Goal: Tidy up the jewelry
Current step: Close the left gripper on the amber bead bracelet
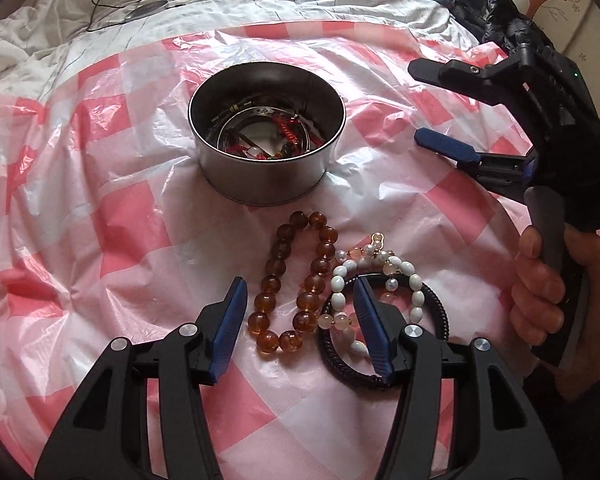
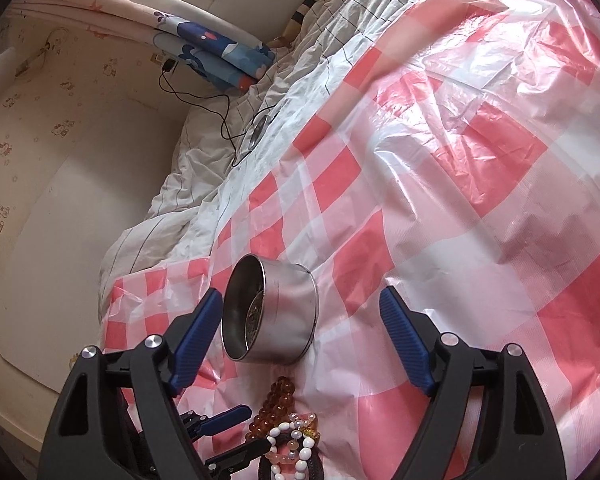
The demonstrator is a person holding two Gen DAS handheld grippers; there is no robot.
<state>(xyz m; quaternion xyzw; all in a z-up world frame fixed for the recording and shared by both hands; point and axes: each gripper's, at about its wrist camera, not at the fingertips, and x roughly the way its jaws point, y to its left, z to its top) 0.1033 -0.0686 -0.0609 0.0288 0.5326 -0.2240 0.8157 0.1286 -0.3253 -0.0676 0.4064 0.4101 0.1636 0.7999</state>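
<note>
A round metal tin [image 1: 266, 128] stands on the pink checked plastic sheet [image 1: 112, 216] and holds several red-corded pieces of jewelry. In front of it lie an amber bead bracelet [image 1: 296, 280], a white and peach bead bracelet [image 1: 376, 284] and a black braided bracelet [image 1: 440, 312], overlapping. My left gripper [image 1: 300, 296] is open, its jaws straddling the amber bracelet, the right jaw over the white beads. My right gripper [image 2: 300, 308] is open and empty, held above the tin [image 2: 272, 312]; it shows at the right of the left wrist view [image 1: 414, 100]. The bracelets [image 2: 288, 436] lie below it.
The sheet [image 2: 440, 184] covers a rumpled white quilt [image 1: 80, 40] with a black cable and a small device [image 1: 148, 8] on it. A folded blue and pink blanket [image 2: 212, 52] and a cream wall [image 2: 40, 160] are beyond the bed. Dark bags [image 1: 496, 12] sit at the far right.
</note>
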